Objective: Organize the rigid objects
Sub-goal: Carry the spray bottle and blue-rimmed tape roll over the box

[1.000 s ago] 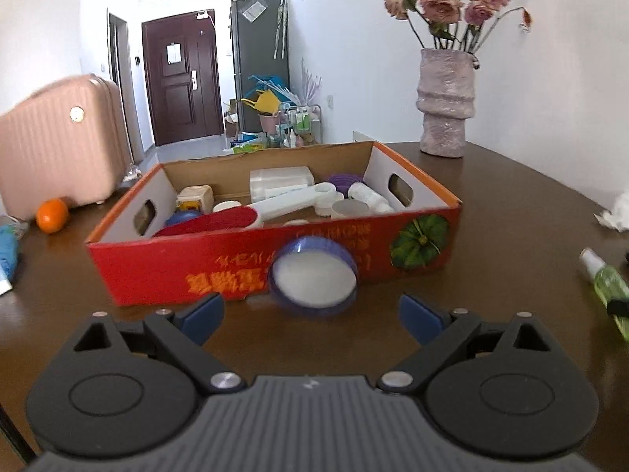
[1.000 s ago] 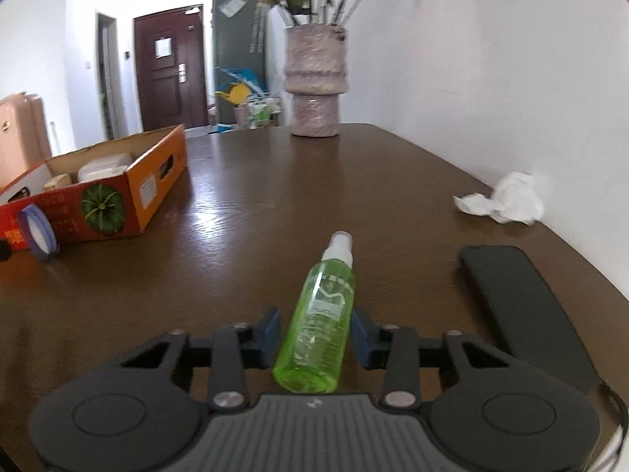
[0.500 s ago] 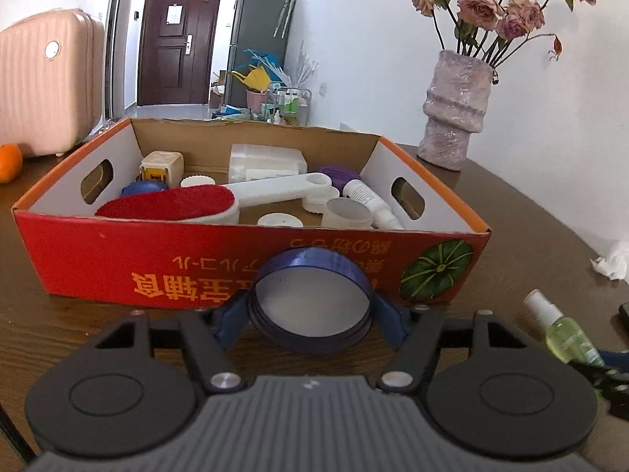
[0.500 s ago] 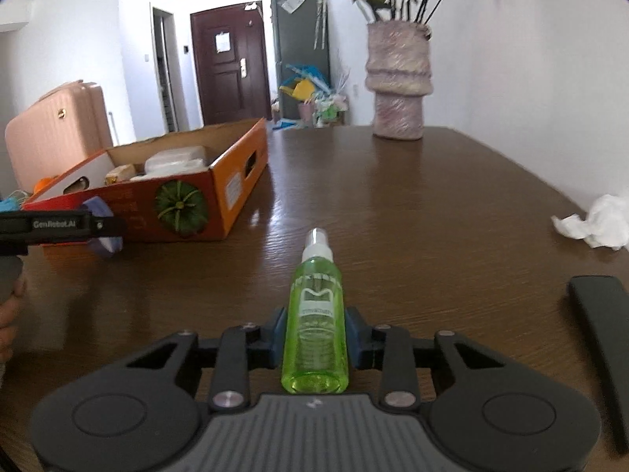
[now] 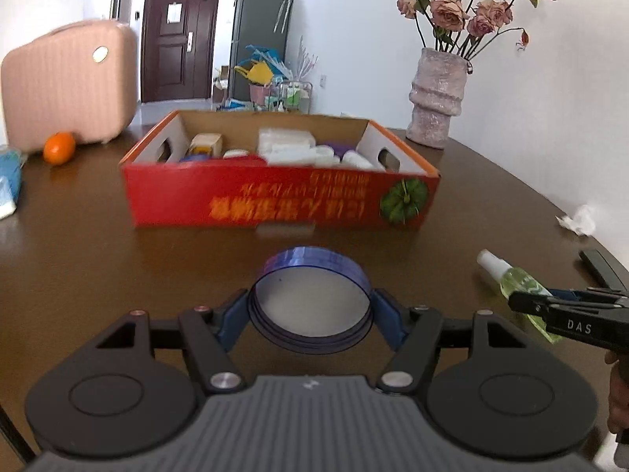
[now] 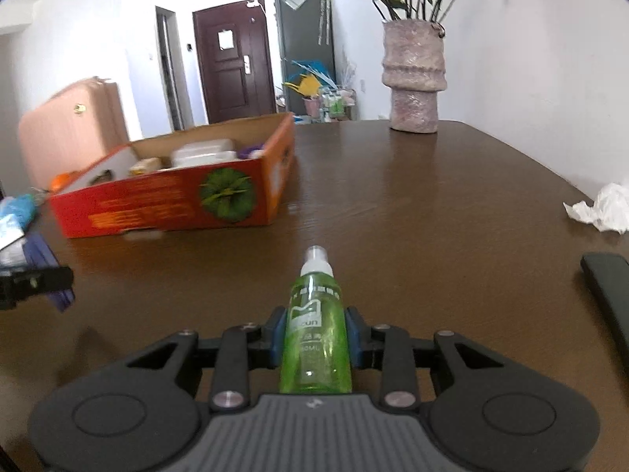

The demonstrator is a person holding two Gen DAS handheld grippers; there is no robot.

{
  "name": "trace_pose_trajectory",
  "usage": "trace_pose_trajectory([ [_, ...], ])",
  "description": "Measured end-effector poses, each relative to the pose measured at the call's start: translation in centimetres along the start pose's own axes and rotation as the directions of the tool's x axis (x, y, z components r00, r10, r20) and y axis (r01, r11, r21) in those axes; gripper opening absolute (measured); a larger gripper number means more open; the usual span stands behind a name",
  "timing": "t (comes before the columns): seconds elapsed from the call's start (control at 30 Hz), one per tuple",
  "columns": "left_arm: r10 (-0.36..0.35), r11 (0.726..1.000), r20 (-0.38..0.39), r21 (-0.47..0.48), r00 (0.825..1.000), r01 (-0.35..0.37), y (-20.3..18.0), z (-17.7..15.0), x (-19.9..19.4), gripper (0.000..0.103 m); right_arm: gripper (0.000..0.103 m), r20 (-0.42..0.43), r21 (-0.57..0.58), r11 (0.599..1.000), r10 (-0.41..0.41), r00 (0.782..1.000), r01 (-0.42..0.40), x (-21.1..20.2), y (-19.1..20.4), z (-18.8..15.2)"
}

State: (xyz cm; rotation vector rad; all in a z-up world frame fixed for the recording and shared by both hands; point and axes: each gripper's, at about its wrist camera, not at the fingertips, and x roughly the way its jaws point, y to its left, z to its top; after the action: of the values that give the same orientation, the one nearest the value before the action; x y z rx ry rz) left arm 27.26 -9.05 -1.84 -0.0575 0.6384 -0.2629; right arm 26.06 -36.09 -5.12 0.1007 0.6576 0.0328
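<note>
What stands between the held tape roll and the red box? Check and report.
Nothing visible on the table. The left gripper holds the tape roll, and bare tabletop runs to the red box. Only the box's near wall must be cleared to drop it inside.

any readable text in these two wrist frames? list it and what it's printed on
"DAS": white letters on the side of the right gripper, seen from the left wrist view.
"...cun": partial word on the white label of the green spray bottle; the other lines are too small to read.
Orange characters on the red side of the cardboard box: upside down and blurred, unreadable.
No legible text on the purple tape roll in the left gripper.
</note>
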Motion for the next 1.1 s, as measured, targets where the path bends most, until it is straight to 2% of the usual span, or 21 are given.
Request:
trace_pose_trajectory([
  [0.17, 0.005, 1.0, 0.011, 0.006, 1.0, -0.005, 1.0, -1.5, -3.4, 0.068, 0.03, 0.003, -0.057, 0.993, 0.107, 0.994, -0.106, -3.6, 3.8, -2.3],
  [0.3, 0.0, 1.0, 0.046, 0.002, 0.999, 0.0, 2.0, -1.5, -5.6, 0.068, 0.03, 0.036, -0.097, 0.985, 0.146, 0.989, -0.142, -5.6, 6.7, -2.7],
  [0.43, -0.006, 1.0, 0.074, 0.008, 0.997, 0.005, 2.6, -0.9, -6.2, 0.068, 0.03, 0.077, -0.129, 0.979, 0.17, 0.982, -0.16, -7.1, 8.5, -1.6],
  [0.53, -0.032, 0.999, 0.095, 0.016, 0.995, 0.031, 3.2, 1.3, -5.5, 0.068, 0.03, 0.08, -0.14, 0.969, 0.214, 0.974, -0.202, -6.9, 9.1, 1.0],
  [0.6, -0.064, 0.998, 0.102, 0.012, 0.993, 0.063, 3.7, 3.8, -4.3, 0.068, 0.03, 0.076, -0.172, 0.952, 0.27, 0.96, -0.254, -6.1, 9.4, 3.7],
  [0.67, -0.074, 0.997, 0.114, 0.022, 0.991, 0.072, 3.9, 6.7, -2.8, 0.068, 0.03, 0.077, -0.224, 0.937, 0.291, 0.954, -0.268, -4.9, 9.8, 6.7],
  [0.73, -0.094, 0.996, 0.125, 0.017, 0.988, 0.093, 4.2, 9.5, -0.9, 0.068, 0.03, 0.079, -0.277, 0.929, 0.277, 0.958, -0.246, -3.2, 10.3, 9.8],
  [0.83, -0.101, 0.995, 0.091, 0.0, 0.991, 0.101, 4.7, 12.9, 2.8, 0.068, 0.03, 0.055, -0.33, 0.92, 0.245, 0.968, -0.214, 0.8, 11.0, 14.0],
  [0.97, -0.081, 0.997, 0.03, -0.012, 0.996, 0.082, 4.9, 15.3, 8.4, 0.068, 0.03, -0.051, -0.293, 0.917, 0.266, 0.963, -0.269, 7.2, 10.8, 17.2],
  [1.1, -0.061, 0.997, -0.042, -0.056, 0.997, 0.059, 5.5, 15.7, 13.3, 0.068, 0.03, -0.116, -0.304, 0.919, 0.228, 0.967, -0.253, 12.2, 11.0, 17.9],
])
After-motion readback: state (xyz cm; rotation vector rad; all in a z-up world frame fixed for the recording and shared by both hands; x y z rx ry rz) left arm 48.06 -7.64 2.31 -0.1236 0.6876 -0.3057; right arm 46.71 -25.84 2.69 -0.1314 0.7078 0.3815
